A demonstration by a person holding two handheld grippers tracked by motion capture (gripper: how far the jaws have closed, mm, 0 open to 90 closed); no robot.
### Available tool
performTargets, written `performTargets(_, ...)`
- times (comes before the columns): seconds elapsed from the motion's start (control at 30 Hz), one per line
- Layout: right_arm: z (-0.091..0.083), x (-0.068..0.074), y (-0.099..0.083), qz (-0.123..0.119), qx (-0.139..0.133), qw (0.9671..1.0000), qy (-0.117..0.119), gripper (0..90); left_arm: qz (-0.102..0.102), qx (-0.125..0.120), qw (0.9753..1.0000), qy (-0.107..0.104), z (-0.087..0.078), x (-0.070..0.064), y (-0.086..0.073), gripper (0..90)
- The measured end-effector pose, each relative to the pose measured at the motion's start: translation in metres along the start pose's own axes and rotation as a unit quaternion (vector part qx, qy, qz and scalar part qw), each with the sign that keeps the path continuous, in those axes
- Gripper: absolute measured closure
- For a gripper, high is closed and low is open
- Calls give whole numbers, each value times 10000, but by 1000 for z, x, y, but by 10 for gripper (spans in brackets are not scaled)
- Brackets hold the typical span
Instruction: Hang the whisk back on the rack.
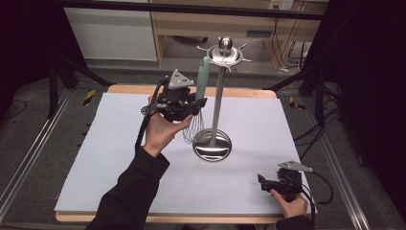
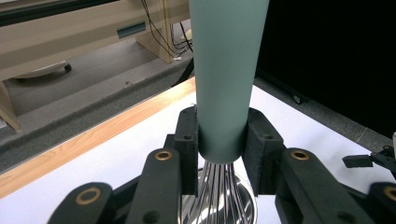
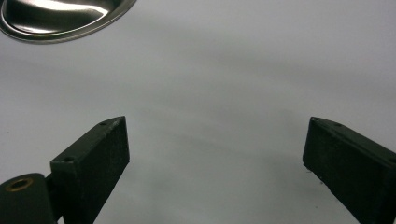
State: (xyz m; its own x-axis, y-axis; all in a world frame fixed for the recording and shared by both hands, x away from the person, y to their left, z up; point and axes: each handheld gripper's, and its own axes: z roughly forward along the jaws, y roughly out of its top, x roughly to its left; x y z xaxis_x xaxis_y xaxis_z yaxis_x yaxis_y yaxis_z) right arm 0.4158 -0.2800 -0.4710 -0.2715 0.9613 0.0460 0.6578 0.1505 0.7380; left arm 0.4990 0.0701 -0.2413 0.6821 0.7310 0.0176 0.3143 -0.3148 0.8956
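White sheeting covers the table (image 1: 110, 143). Beside the stand (image 1: 219, 96), the left gripper (image 1: 196, 106) clamps the whisk (image 2: 226, 70) at its handle base, keeping it upright toward the hook ring. Well clear of the stand, the right gripper (image 1: 269, 184) rests with jaws apart.

My left gripper (image 1: 198, 103) and right gripper (image 1: 261, 180) are black, each topped with a grey three-cornered plate and trailing a black cable. Brass-ringed pivots show on the jaw links. Black sleeves (image 1: 129, 196) on my arms.
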Motion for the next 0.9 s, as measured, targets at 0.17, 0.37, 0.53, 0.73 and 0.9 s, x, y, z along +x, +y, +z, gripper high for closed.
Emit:
performTargets(0.17,1,0,0,-49,-12,10000,8,76,2,30,10000,42,4,-1,2,688)
performTargets(0.37,0,0,0,-22,-13,10000,5,76,24,-33,10000,36,8,1,-2,687)
performTargets(0.53,0,0,0,-12,-14,10000,-8,76,20,-147,9999,-18,12,1,-3,686)
performTargets(0.73,0,1,0,-16,-5,10000,-1,76,14,-468,9988,-172,13,2,-9,664)
performTargets(0.9,0,1,0,-11,-3,10000,-8,76,51,-649,9978,-152,9,4,-12,607)
